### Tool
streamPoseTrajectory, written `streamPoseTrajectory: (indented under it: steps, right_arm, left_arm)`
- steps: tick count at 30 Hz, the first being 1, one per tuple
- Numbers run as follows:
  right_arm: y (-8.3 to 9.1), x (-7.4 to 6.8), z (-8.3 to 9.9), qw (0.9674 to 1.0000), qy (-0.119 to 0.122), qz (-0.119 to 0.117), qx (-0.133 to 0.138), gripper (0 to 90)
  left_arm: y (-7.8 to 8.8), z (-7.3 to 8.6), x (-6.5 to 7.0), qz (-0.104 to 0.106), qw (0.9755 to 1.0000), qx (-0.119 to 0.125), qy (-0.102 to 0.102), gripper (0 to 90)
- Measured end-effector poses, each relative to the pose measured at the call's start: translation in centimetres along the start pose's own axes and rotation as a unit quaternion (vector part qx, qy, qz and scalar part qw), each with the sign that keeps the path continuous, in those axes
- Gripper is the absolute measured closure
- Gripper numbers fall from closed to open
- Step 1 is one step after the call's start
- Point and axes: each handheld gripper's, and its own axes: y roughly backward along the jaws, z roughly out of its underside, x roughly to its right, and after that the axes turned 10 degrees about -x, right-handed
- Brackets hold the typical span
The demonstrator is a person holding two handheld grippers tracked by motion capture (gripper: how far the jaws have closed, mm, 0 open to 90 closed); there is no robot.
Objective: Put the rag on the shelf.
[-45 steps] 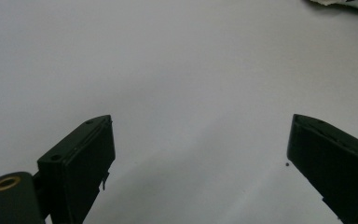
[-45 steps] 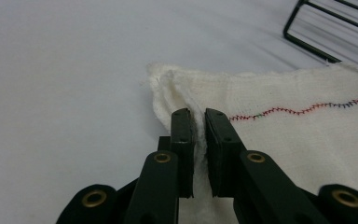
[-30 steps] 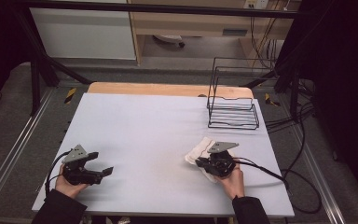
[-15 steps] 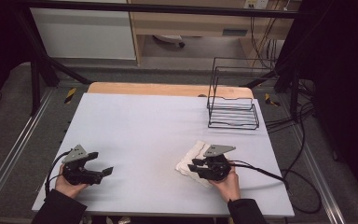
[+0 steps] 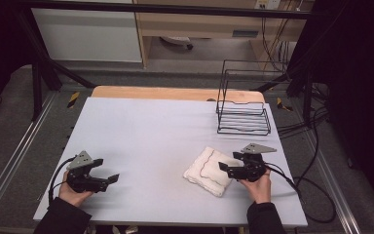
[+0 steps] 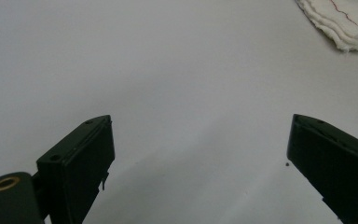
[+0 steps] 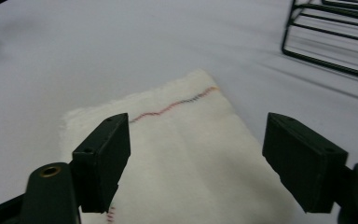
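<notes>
Folded white cotton cloth with a red stitched line (image 5: 208, 170) is lying flat just ahead of the right gripper (image 5: 225, 168), whose jaws have just been opening and are standing spread with nothing pinched, probably to release it. Left gripper (image 5: 108, 171) is resting apart, jaws spread over bare grey table (image 5: 165, 126), likely waiting.

Left gripper (image 5: 108, 170) at near left, held low in left hand (image 5: 72, 192), jaws wide apart. Right gripper (image 5: 229, 162) at near right, pointing left, jaws just opened, nothing clamped.

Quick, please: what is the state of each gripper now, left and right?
Left gripper: open, holding nothing.
Right gripper: jaws have just been opening, now open over the folded white cloth, not gripping it.
</notes>
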Motion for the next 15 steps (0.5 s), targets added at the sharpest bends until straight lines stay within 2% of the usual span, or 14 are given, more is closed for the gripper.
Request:
streamPoseTrajectory:
  steps: [3, 7, 10, 11, 12, 14, 15]
  right_arm:
    - [0.3, 1.1, 0.5, 0.9997, -0.008, 0.02, -0.005, 23.6]
    - [0.6, 2.2, 1.2, 0.9992, -0.026, 0.03, -0.011, 28.8]
    - [0.4, 2.7, 1.7, 0.9985, -0.038, 0.036, -0.02, 37.0]
    - [0.4, 2.7, 1.7, 0.9985, -0.038, 0.036, -0.02, 37.0]
    - [0.4, 2.9, 1.9, 0.9981, -0.042, 0.038, -0.023, 43.2]
    - [0.3, 2.9, 1.9, 0.9979, -0.046, 0.04, -0.024, 45.6]
    - [0.1, 3.1, 2.0, 0.9973, -0.051, 0.045, -0.03, 50.2]
  left_arm:
    - [0.0, 0.0, 0.0, -0.001, 1.0, 0.0, -0.001, 7.3]
    - [0.0, 0.0, 0.0, -0.002, 1.0, -0.001, -0.001, 7.1]
    - [0.0, 0.0, 0.0, -0.002, 1.0, -0.002, -0.001, 7.2]
    - [0.0, 0.0, 0.0, -0.003, 1.0, -0.003, -0.001, 7.2]
    - [0.0, 0.0, 0.0, -0.003, 1.0, -0.003, -0.001, 7.1]
    - [0.0, 0.0, 0.1, -0.003, 1.0, -0.003, -0.001, 7.1]
    - [-0.1, 0.0, 0.1, -0.003, 1.0, -0.005, -0.002, 7.2]
